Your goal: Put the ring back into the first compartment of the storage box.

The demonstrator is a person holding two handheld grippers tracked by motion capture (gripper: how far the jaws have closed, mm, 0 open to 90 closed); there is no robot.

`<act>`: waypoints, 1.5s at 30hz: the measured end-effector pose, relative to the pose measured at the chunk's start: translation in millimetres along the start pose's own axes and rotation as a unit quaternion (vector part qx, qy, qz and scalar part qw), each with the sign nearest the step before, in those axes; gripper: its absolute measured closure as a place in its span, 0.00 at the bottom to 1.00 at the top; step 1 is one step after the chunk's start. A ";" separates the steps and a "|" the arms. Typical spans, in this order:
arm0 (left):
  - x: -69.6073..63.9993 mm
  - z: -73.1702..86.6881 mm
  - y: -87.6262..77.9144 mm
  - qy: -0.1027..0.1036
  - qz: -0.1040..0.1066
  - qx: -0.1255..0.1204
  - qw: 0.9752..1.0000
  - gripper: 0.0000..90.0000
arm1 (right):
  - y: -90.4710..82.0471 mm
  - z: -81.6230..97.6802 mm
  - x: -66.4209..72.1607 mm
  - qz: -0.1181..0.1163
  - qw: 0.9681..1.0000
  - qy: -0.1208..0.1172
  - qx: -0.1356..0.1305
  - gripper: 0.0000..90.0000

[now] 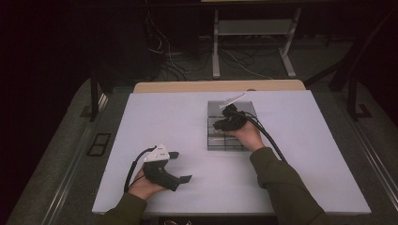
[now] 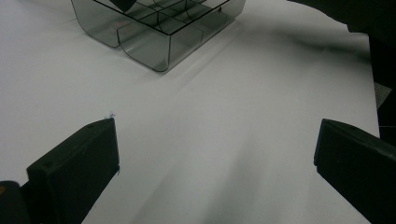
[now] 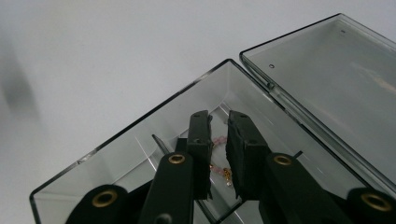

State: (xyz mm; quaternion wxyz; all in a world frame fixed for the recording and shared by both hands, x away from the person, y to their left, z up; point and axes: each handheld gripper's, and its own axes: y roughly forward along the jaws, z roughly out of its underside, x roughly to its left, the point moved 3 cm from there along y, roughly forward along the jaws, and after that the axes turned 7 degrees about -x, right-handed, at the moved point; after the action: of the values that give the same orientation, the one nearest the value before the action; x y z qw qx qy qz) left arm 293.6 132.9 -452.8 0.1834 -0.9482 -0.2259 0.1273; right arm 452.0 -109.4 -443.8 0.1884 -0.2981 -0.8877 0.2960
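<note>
White desk (image 1: 187,122) under dim light, with cables and frame legs on the dark floor beyond it, is where we work. Our right tool (image 3: 218,122) is dipped into a compartment of the clear smoked organizer box (image 3: 140,126), its jaws drawn close with only a narrow gap, and between them sits a small pinkish trinket with gold-coloured bits (image 3: 219,140); whether the pads actually press it we cannot tell. Beside the tool's far jaw lies the box's open lid (image 3: 327,79). We judge this the pick or place step inside the box; next calls for a steady pinch and a straight lift clear of the dividers. Our left tool (image 1: 179,166) rests wide open and empty, well apart.
</note>
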 end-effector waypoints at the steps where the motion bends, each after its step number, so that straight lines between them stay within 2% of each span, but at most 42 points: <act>1: 0.1 0.0 0.0 0.000 0.000 0.000 1.000 0.00 | -0.6 -0.4 0.1 -0.001 1.000 0.002 -0.001 0.86; 10: 0.4 0.3 0.2 -0.001 -0.001 0.000 1.000 0.00 | -12.5 -4.9 -2.9 -0.012 1.000 0.018 -0.021 0.68; 19: 0.9 0.2 0.7 -0.002 -0.003 0.002 1.000 0.00 | -29.2 -9.9 -4.0 -0.008 0.999 0.012 -0.038 0.57; 31: 1.5 1.3 1.2 -0.004 -0.006 0.005 1.000 0.00 | -42.7 -3.4 -3.9 -0.010 0.998 0.019 -0.055 0.51; 37: 2.2 2.9 0.1 -0.005 -0.005 0.005 1.000 0.00 | -50.2 2.6 -2.9 -0.011 0.998 0.007 -0.061 0.49; 45: 3.6 2.5 -0.8 -0.002 -0.005 0.003 1.000 0.00 | -62.7 13.7 -2.3 -0.005 0.998 0.006 -0.063 0.46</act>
State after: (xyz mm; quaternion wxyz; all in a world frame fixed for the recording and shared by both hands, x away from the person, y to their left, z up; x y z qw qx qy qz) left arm 295.6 136.0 -455.4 0.1869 -0.9461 -0.2308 0.1291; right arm 420.5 -157.1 -414.4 0.1757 -0.3065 -0.9051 0.2366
